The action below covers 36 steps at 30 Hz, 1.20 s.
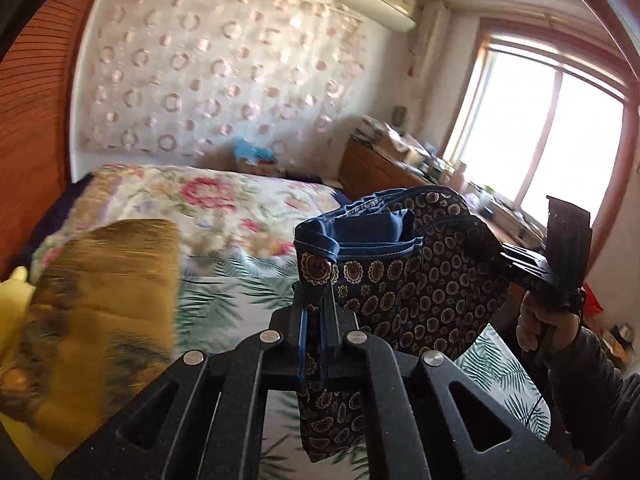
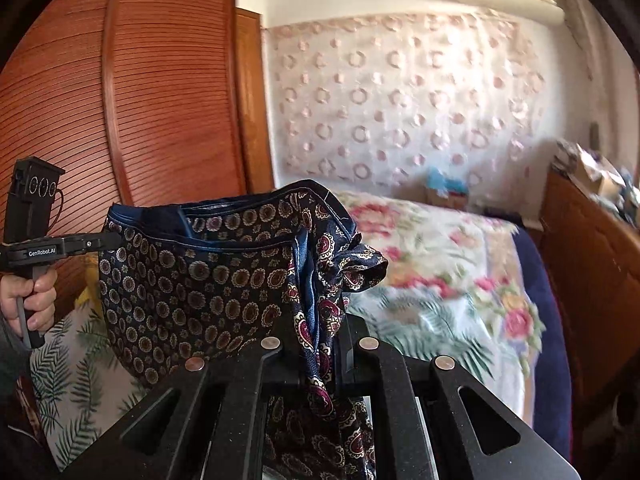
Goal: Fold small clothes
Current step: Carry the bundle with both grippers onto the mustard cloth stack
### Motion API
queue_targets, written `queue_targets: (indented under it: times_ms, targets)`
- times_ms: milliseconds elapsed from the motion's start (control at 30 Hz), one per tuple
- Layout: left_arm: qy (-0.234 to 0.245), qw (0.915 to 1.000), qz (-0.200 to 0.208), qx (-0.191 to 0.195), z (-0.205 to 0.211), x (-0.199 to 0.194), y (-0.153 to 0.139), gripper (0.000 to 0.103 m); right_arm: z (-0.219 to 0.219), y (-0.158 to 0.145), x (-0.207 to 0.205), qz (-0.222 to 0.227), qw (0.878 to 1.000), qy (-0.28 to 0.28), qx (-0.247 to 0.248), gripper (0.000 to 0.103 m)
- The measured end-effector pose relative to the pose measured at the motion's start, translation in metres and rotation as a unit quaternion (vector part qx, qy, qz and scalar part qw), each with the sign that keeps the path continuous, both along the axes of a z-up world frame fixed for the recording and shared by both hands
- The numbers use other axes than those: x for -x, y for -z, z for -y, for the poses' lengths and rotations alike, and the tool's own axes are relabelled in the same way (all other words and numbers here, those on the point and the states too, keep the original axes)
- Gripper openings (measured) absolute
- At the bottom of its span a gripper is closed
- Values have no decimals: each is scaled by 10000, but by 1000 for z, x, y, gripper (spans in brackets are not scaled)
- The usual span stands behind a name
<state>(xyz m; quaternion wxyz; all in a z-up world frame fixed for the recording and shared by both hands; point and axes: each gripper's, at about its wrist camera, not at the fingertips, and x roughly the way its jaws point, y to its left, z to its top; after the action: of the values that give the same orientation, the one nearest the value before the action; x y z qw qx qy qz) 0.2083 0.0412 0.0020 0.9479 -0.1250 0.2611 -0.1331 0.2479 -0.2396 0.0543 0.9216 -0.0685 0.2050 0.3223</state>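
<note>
Left claw [image 1: 314, 320]: clamped on patterned shorts [image 1: 416, 280]
Right claw [image 2: 320, 344]: clamped on the shorts' other side
Below: flowered bed [image 1: 240, 216]
Nearby: yellow blanket [image 1: 100, 300], wardrobe [image 2: 140, 100]

Bedroom around me

Ahead I see a bed [image 1: 256, 200] under a floral quilt, a mustard cushion [image 1: 100, 312] at its near corner, a ring-patterned curtain [image 2: 400, 100], a slatted wooden wardrobe [image 2: 120, 92], a bright window [image 1: 540, 136] and a cluttered dresser [image 1: 384, 164]

Navy paisley-print shorts [image 1: 404, 280] with blue waistband hang in the air, stretched sideways above the floral bed [image 1: 224, 208].
</note>
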Motion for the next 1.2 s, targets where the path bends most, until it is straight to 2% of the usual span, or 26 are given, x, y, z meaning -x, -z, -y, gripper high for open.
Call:
queue_targets:
  times_ms: [133,300,567,667,767,867,1000,1067,1133,1200]
  targets:
    - [-642,9978,157,-42,-44,26,-6,5,-52,-23,-13,262,9984,-494,45,8]
    - [-1383,9902,139,98,-91,46,7,5,-129,-50,-45,531,9922,-1101,238,8]
    - [-2031,9786,51,311,-132,72,36,5,-254,-68,-99,704,9808,-1660,745,8]
    - [-2174,9749,-29,473,-143,77,45,5,-288,-71,-117,842,9750,-1787,1015,8]
    - [-2307,9716,-161,505,-149,81,54,5,-324,-79,-133,779,9698,-1986,1186,9]
    - [-2365,9691,-382,583,-159,81,67,5,-340,-73,-150,554,9688,-2001,1350,12]
    - [-2423,9671,-581,506,-161,74,76,5,-344,-78,-168,335,9767,-1673,1301,34]
    - [-2440,9667,-619,465,-162,73,78,5,-338,-83,-158,326,9806,-1588,1101,49]
    - [-2455,9664,-661,377,-160,74,78,5,-333,-79,-158,319,9829,-1508,1011,50]
    - [-2459,9669,-630,260,-156,74,75,5,-323,-68,-157,63,9817,-1596,1041,50]
